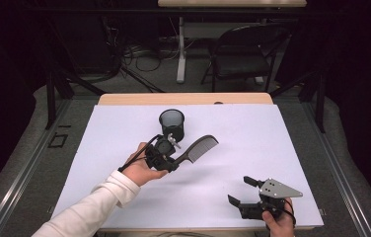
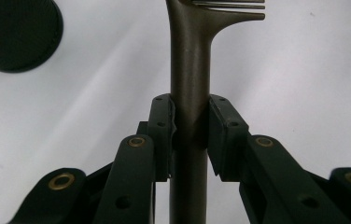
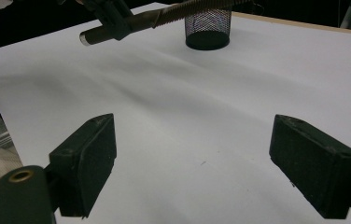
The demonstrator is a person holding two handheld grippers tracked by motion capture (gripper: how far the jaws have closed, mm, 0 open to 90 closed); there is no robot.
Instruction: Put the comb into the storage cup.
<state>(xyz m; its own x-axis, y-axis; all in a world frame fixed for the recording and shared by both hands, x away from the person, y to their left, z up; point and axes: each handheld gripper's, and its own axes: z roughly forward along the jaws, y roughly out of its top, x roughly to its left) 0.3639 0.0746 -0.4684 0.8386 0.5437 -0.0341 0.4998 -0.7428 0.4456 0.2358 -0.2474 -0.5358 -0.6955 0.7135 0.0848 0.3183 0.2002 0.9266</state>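
The white table (image 1: 124, 123) carries a black mesh cup (image 1: 171, 123). Just in front of it, the left gripper (image 1: 173, 160) clamps a comb (image 1: 198, 148) by its handle, long axis slanting up-right. The right gripper (image 1: 240, 190) rests wide open, empty, farther off.

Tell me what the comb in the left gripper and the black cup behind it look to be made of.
Dark handled comb: likely moulded plastic, smooth with a soft sheen along the handle. Black round cup: wire mesh, probably painted metal; the white table shows through its walls. Left gripper: matte black pads, material unclear.
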